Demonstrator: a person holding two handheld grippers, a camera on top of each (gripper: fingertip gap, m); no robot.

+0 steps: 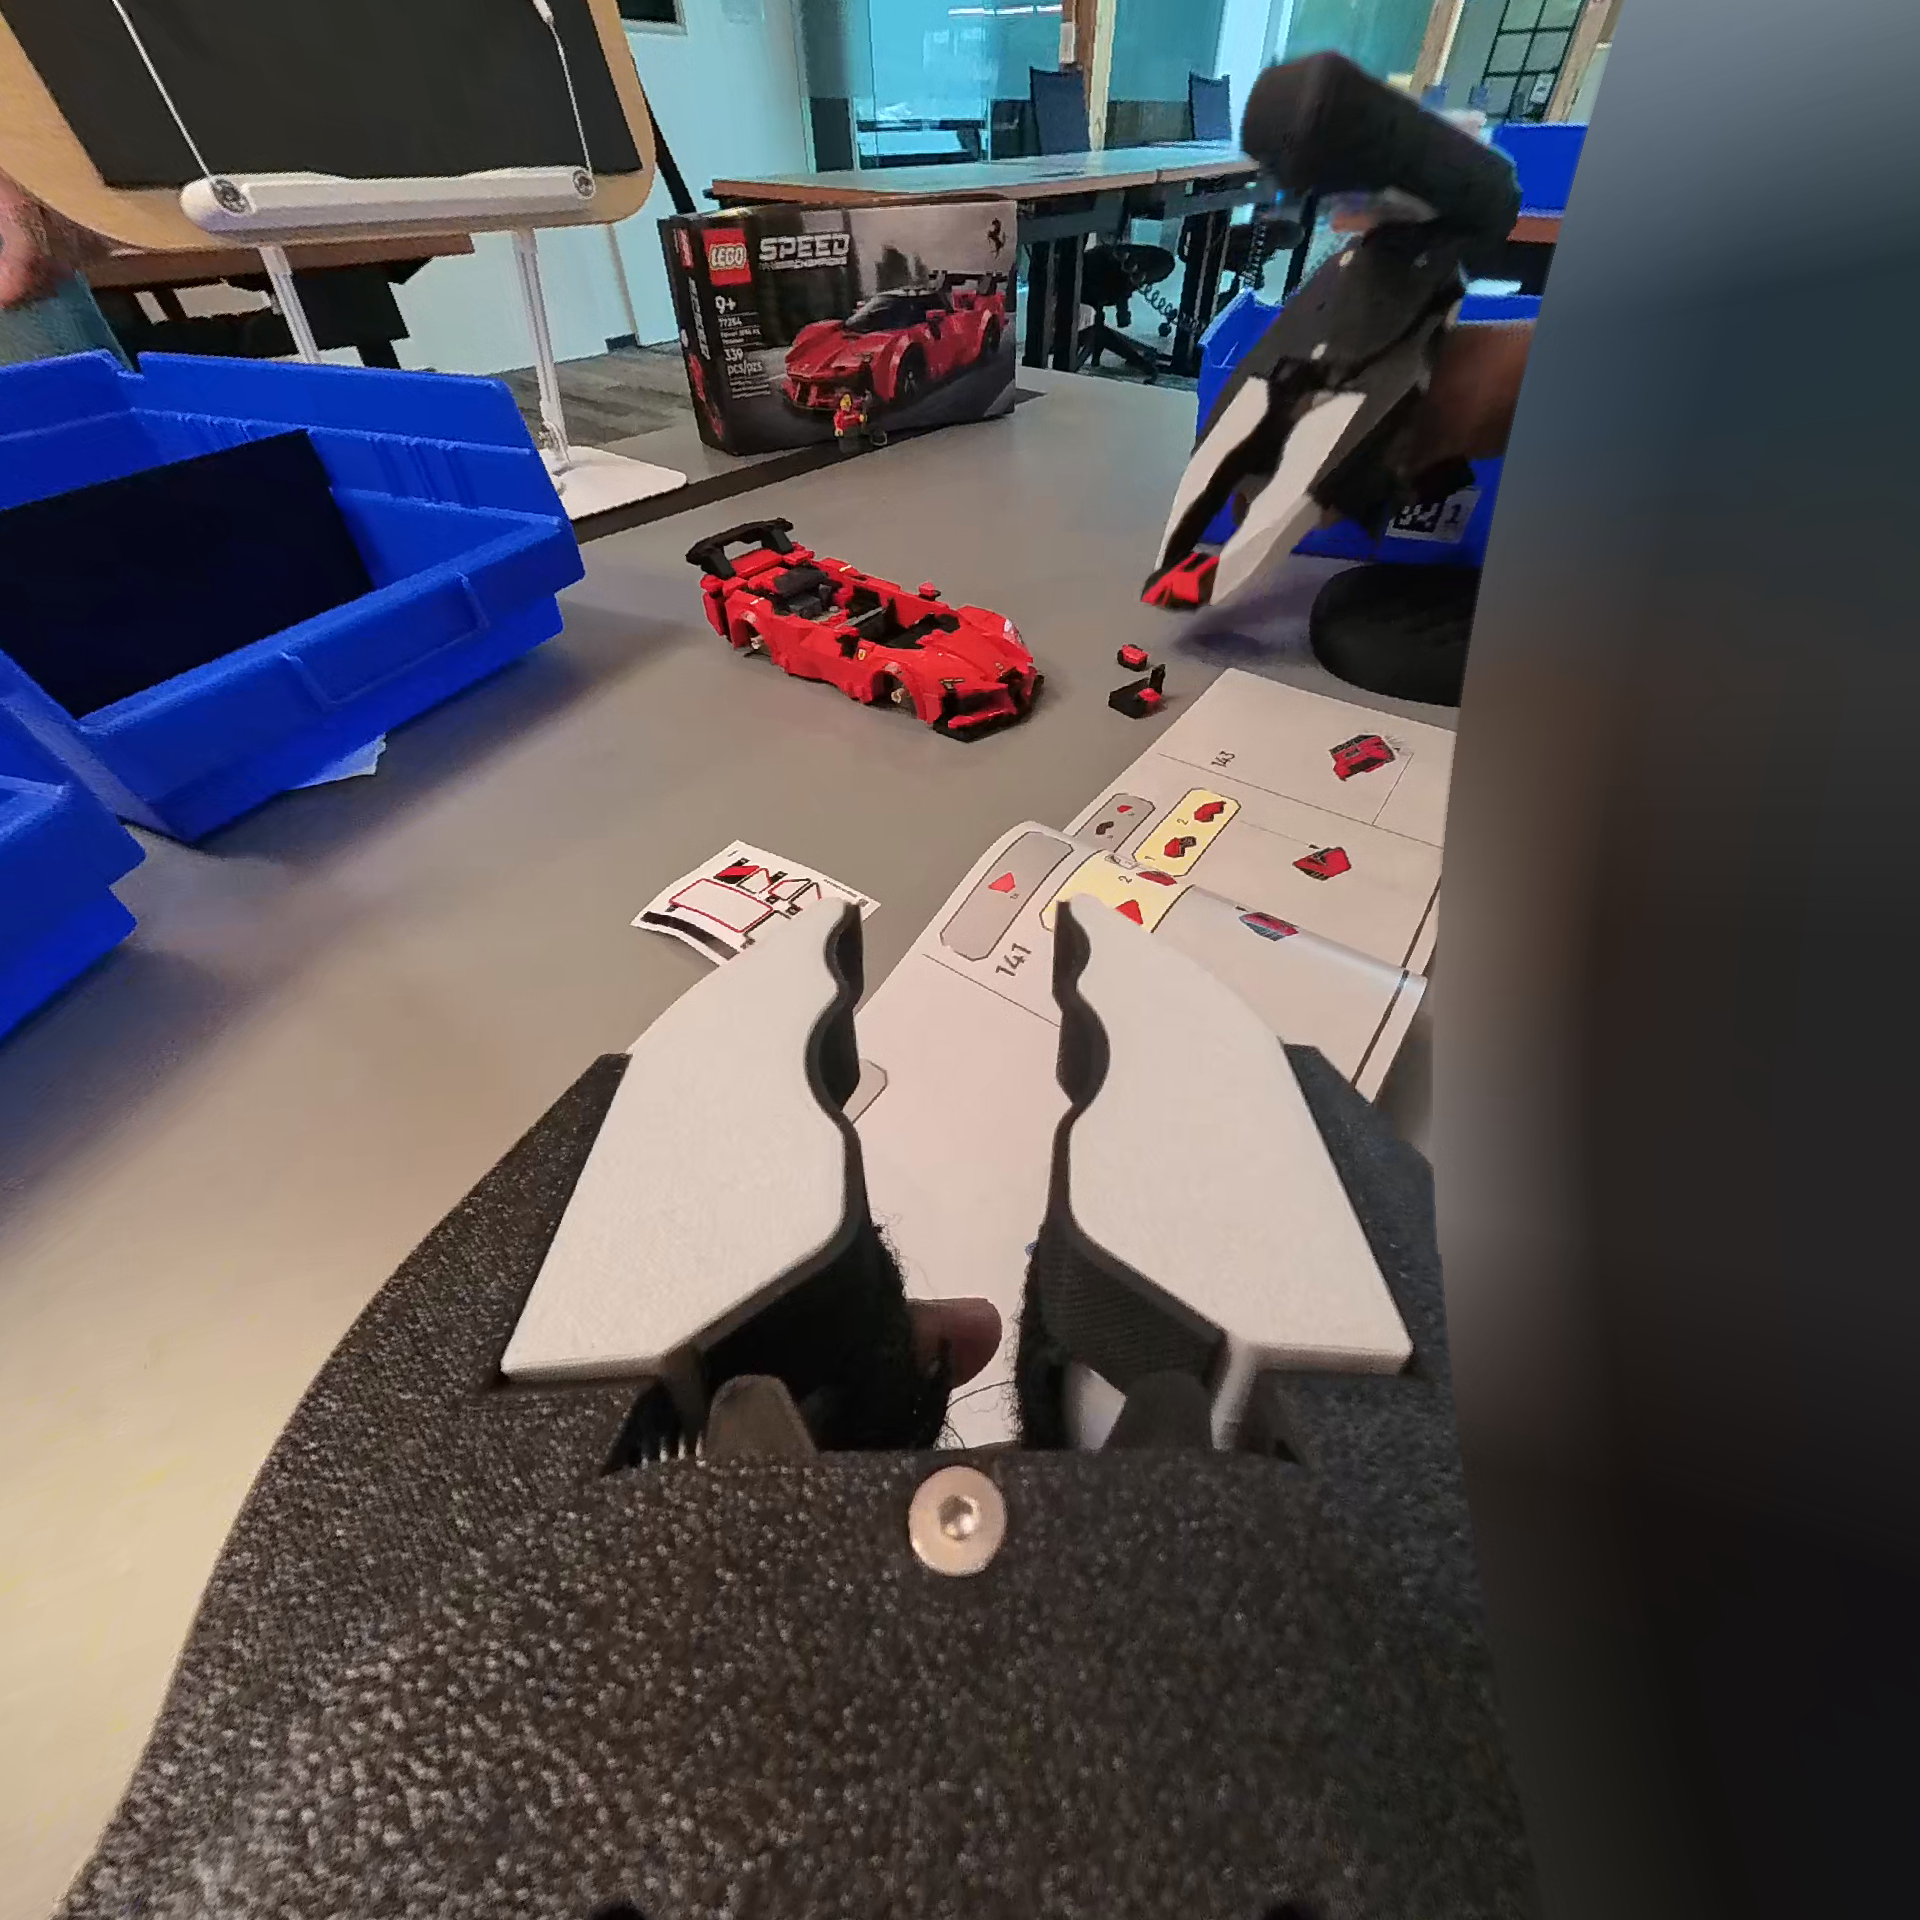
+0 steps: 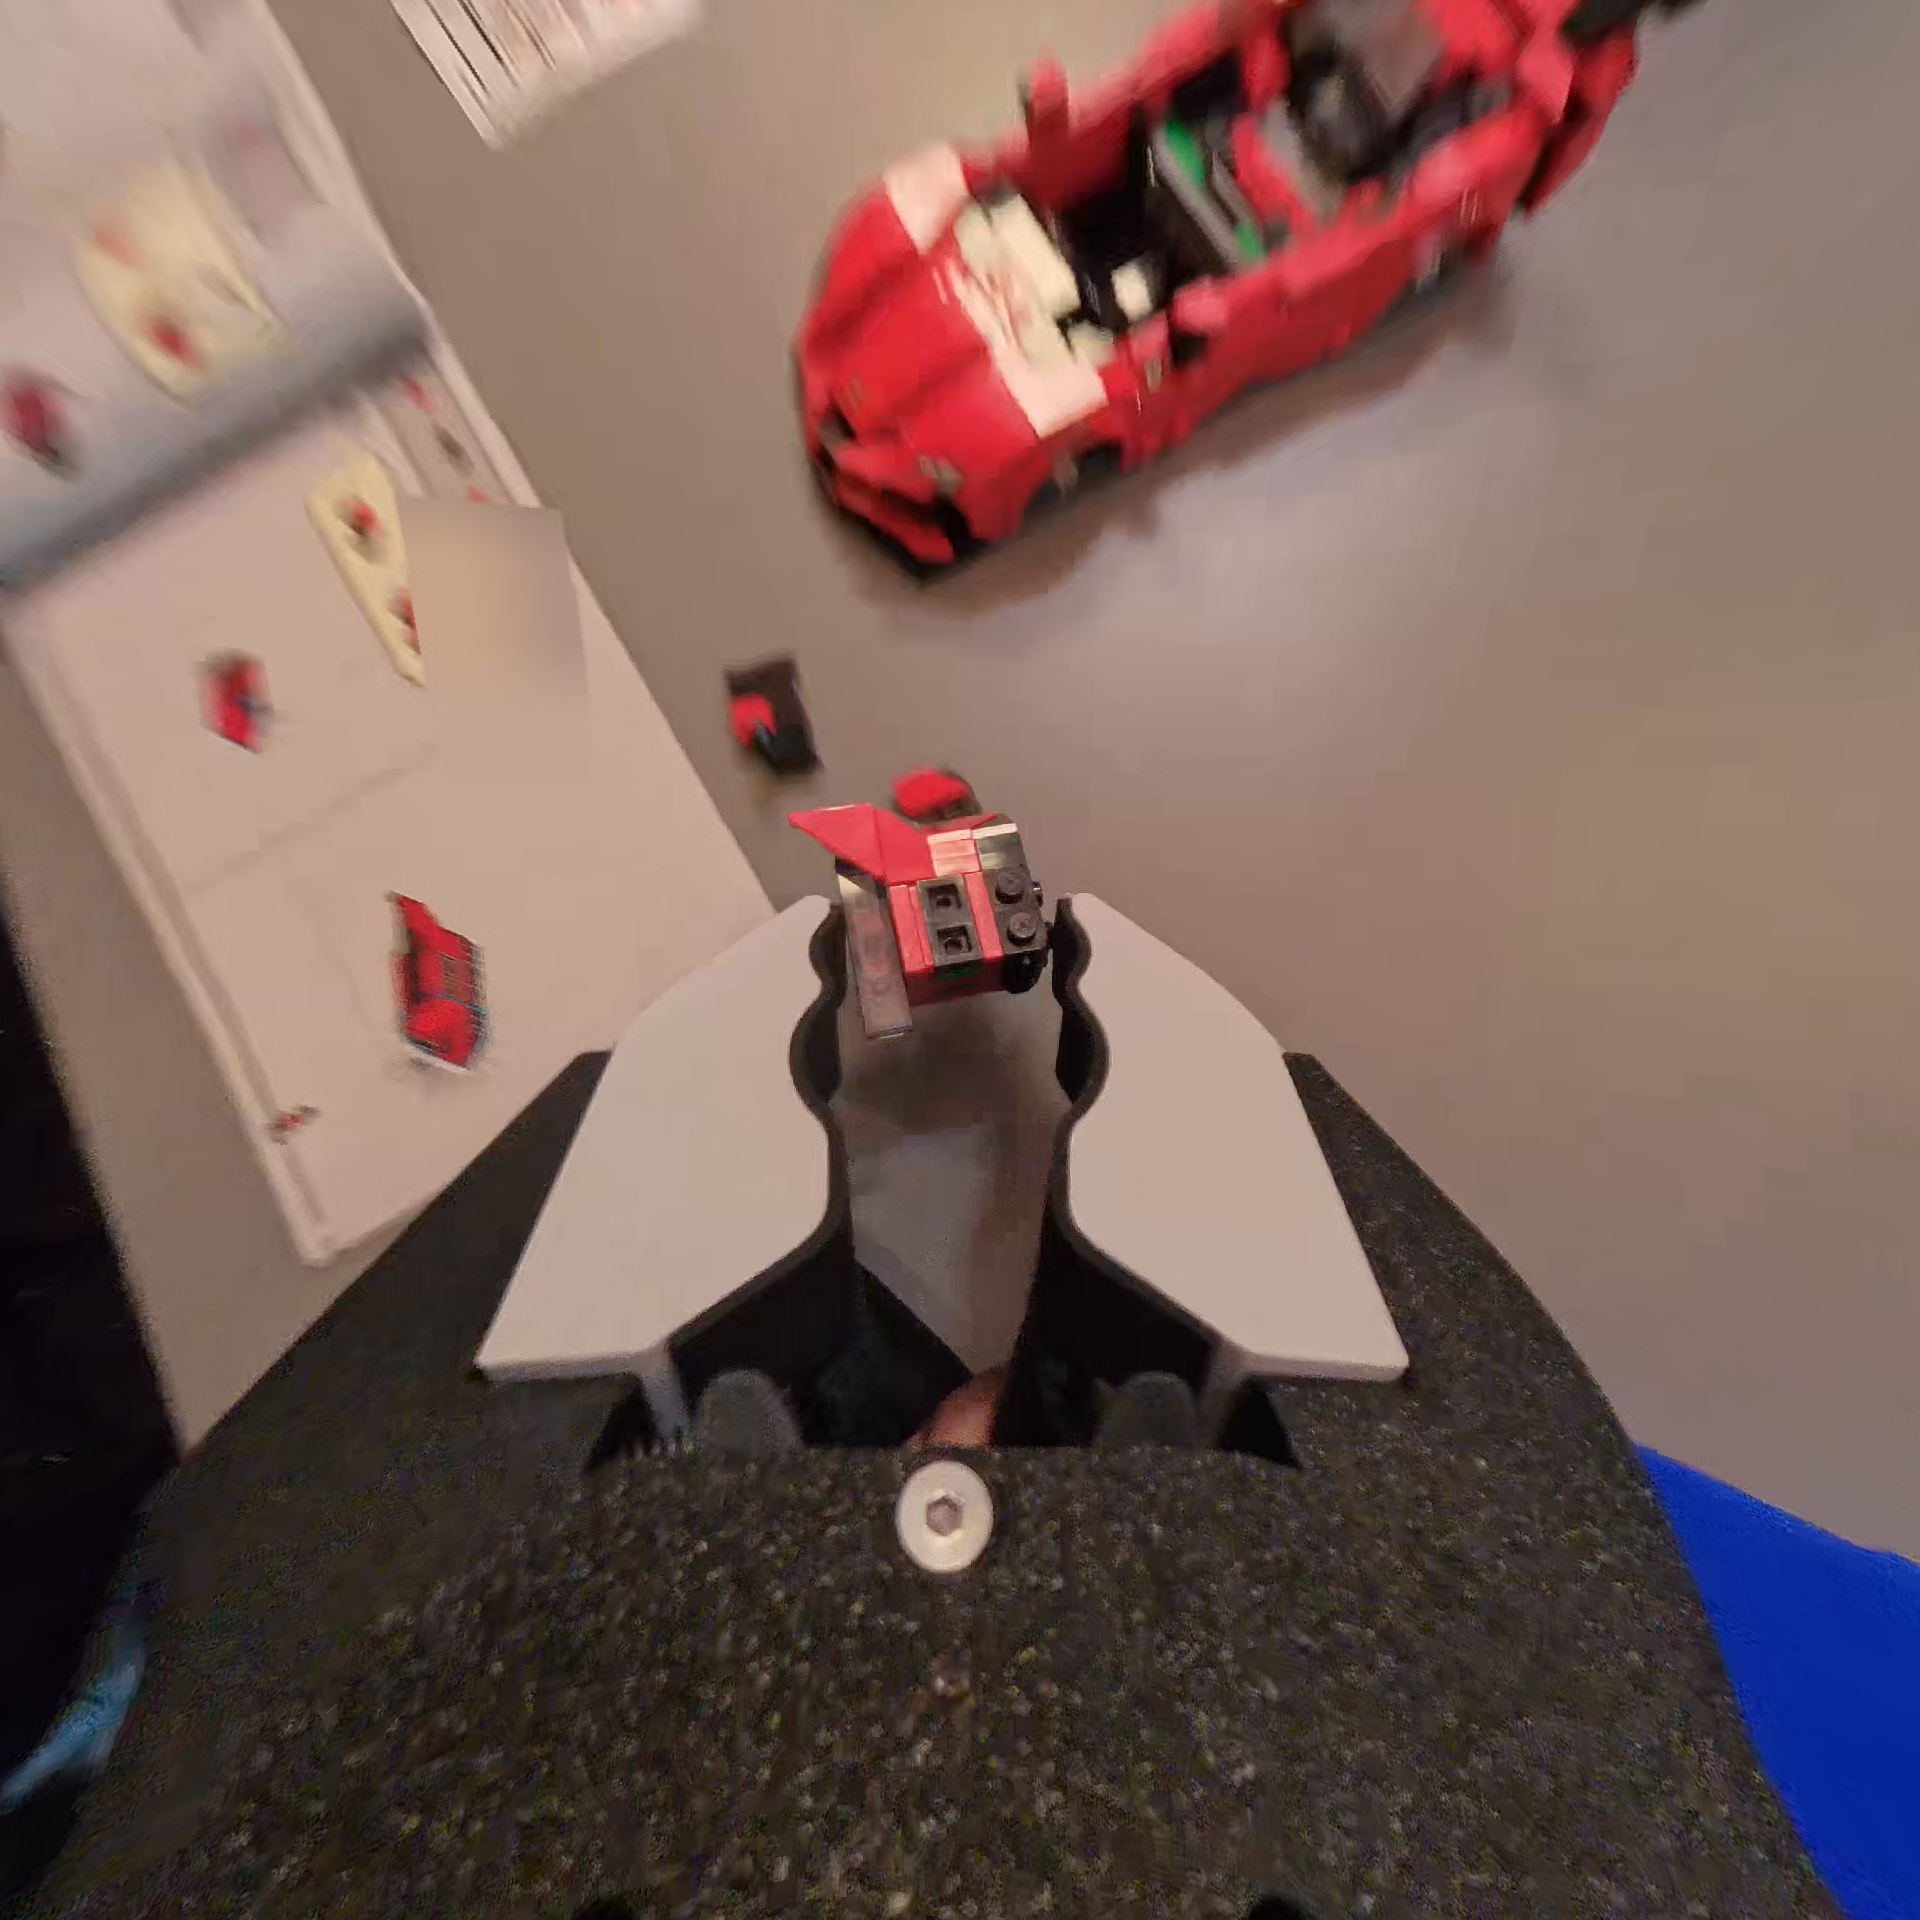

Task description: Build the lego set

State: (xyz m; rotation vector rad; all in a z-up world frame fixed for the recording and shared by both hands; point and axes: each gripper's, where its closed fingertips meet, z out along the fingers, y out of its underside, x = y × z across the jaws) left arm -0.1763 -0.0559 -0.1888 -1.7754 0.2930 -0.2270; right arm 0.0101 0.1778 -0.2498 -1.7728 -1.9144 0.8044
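red car: motion-blurred, rear cut off | instruction booklet: blurred | blue bin: cropped left

A smooth grey table fills the foreground under even, soft light. Beyond its far edge stand long desks with dark office chairs on a grey carpeted floor. Behind them run teal-tinted glass partitions, and a curved wooden board rises past the far-left corner.

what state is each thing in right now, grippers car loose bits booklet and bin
left gripper: open, empty, over the booklet
right gripper: shut on red sub-assembly
red car: roofless, on its wheels
two loose pieces: lying on table
instruction booklet: open
blue bin: open top
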